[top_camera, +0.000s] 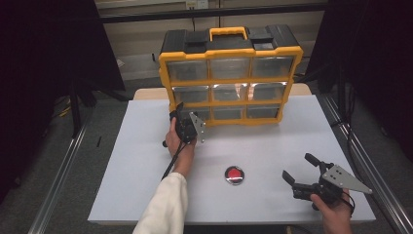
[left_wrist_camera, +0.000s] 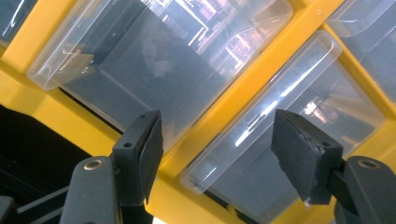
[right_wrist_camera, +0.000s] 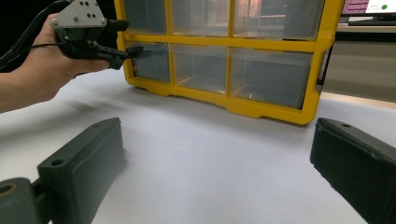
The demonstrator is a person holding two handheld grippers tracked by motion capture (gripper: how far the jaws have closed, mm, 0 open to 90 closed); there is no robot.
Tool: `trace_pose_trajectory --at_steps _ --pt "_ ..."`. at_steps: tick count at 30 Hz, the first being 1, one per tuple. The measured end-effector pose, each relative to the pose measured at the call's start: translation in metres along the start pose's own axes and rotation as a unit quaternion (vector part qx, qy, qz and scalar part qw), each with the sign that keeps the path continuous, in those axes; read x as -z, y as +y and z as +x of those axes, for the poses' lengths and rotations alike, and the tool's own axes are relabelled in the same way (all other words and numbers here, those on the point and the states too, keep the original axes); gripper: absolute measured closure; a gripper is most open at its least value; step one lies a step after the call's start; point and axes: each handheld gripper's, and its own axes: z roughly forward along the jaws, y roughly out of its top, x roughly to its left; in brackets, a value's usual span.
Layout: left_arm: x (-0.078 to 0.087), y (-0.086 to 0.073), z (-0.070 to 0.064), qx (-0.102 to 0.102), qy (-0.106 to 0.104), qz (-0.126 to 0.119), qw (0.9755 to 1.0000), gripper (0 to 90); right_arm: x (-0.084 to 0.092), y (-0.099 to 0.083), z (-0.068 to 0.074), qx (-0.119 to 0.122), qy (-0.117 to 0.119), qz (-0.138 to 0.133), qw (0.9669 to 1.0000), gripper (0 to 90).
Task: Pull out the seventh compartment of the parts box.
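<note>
A yellow and black organizer cabinet (top_camera: 229, 73) with clear plastic drawers stands upright at the back of the white table (top_camera: 141, 165). My left gripper (top_camera: 179, 111) is held up against its lower left corner, jaws apart. In the left gripper view the left gripper (left_wrist_camera: 217, 135) faces two clear drawers (left_wrist_camera: 154, 60) and the yellow bar (left_wrist_camera: 233, 102) between them, with nothing pressed between the pads. The right gripper view shows the left gripper (right_wrist_camera: 130, 37) at the bottom left drawer (right_wrist_camera: 149, 63). My right gripper (top_camera: 297, 165) hovers low over the table's front right, wide open and empty (right_wrist_camera: 217, 154).
A round silver disc with a red centre (top_camera: 234, 174) lies on the table between the two hands, near the front. The cabinet carries a yellow handle (top_camera: 228, 32) on top. Metal rails (top_camera: 360, 141) run along both sides of the table.
</note>
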Motion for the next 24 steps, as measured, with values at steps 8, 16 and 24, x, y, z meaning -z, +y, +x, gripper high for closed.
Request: trace_pose_trajectory --at_steps 8,16,24 --pt "-0.0011 -0.0004 -0.0004 -0.017 0.006 -0.001 0.9998 35.6 0.0006 0.0002 -0.0007 0.002 0.001 0.002 1.0000 2.3" --pt "-0.0022 -0.0022 -0.0009 -0.027 0.012 0.006 0.9995 38.0 0.0003 0.0001 -0.0006 -0.003 -0.002 0.000 1.0000 2.3" --pt "-0.0032 -0.0030 -0.0016 -0.039 0.014 0.006 0.9991 37.8 0.0002 -0.0001 -0.0008 -0.005 -0.007 -0.001 1.0000 2.3"
